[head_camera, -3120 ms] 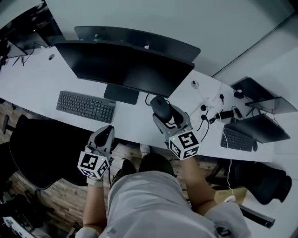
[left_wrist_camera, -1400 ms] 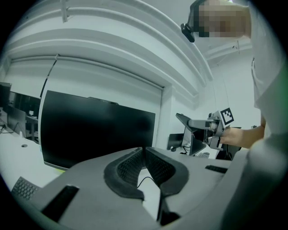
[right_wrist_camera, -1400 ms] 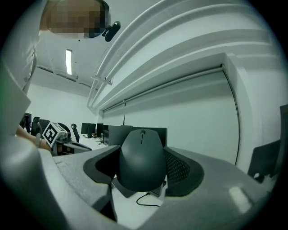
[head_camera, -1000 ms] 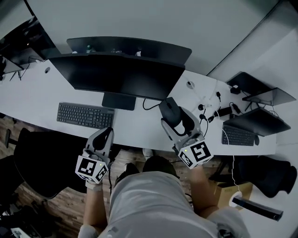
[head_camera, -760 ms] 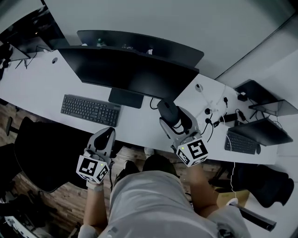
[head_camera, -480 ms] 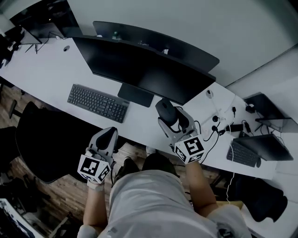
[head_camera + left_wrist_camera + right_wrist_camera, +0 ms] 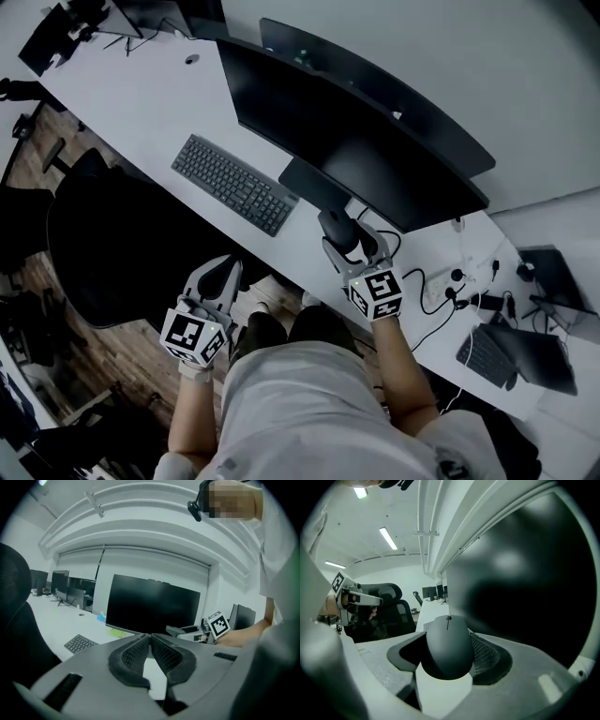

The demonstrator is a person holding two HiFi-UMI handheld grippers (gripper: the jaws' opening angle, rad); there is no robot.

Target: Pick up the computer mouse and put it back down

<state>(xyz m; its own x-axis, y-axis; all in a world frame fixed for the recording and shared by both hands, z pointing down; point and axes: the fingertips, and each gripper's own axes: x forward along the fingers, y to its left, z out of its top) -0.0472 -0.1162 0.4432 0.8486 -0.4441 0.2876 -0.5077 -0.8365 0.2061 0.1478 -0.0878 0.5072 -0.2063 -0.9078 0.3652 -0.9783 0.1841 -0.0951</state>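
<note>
Close to your body, the left gripper (image 7: 150, 644) hangs with jaws together, empty. Further out, the right gripper (image 7: 352, 246) holds the computer mouse (image 7: 337, 228) in its jaws, near the monitor stand (image 7: 314, 183); set it flat on the surface (image 7: 169, 103) before opening.

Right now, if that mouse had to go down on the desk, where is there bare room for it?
The widest bare stretch of desk lies left of the keyboard. A smaller patch sits between the keyboard and the mouse, before the monitor stand. Right of the mouse, cables crowd it.
</note>
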